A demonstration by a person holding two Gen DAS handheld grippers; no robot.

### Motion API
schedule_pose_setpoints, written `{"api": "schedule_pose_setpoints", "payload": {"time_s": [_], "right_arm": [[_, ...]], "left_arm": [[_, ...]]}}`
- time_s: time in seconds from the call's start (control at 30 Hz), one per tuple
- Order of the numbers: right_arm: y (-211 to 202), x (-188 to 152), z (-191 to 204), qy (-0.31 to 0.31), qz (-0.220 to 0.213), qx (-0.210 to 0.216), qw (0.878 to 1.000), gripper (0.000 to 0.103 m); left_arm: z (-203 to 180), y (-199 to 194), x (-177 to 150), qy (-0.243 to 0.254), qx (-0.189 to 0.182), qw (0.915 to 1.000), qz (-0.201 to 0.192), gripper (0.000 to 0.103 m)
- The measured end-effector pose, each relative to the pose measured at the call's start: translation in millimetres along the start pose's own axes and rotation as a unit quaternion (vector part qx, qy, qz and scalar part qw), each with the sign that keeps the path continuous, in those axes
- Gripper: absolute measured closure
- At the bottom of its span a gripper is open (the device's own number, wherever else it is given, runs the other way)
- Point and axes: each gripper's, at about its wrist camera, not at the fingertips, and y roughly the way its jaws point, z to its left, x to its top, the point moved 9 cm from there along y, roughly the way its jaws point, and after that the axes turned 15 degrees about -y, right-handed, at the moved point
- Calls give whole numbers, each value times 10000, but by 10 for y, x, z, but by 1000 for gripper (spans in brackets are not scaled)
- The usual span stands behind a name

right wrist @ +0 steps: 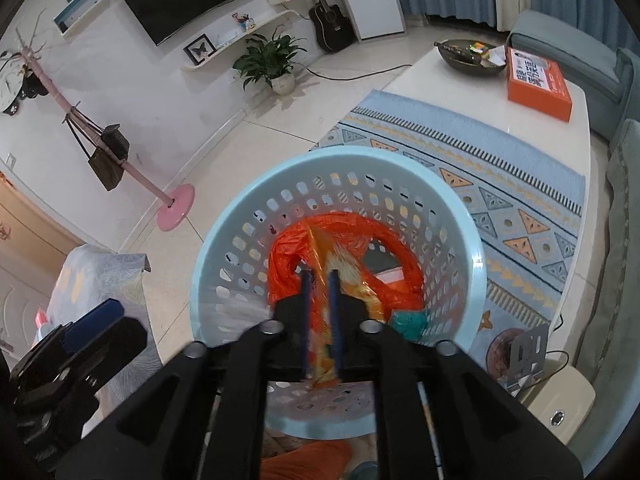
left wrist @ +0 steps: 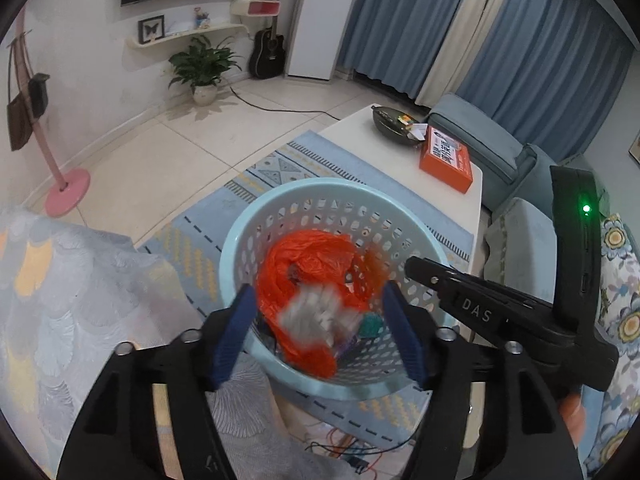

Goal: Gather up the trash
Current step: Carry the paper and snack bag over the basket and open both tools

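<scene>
Two tongs hover over the basket [right wrist: 478, 260]: left tongs [left wrist: 316, 322] spread around a blurred white scrap [left wrist: 316, 316], right tongs [right wrist: 320, 280] pinching a light, crinkly wrapper [right wrist: 340, 268] at its 6 o'clock end.

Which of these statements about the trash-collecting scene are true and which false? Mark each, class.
1. The left tongs are open above the blue basket. True.
2. The right tongs are shut on a yellow-orange wrapper. True.
3. The basket holds a green plastic bag. False: the plastic bag is orange.
4. The orange box lies on the rug. False: it lies on the white table.
5. A blurred pale item shows between the left tongs. True.
</scene>
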Motion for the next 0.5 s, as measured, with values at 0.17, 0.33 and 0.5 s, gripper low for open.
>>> {"api": "schedule_pose_setpoints", "payload": {"time_s": [0.17,0.33,0.5], "right_arm": [[-97,-4,-4,-28,-142,-71,9999,46],[-256,1,150,-231,-248,-99,9994,46],[-459,57,465,-551,-451,-21,9975,44]], "left_arm": [[14,-91,-15,-197,-378,9991,81,21],[62,-315,-50,-339,-684,9971,-65,21],[192,-630,-46,-411,-670,9961,-411,21]]}}
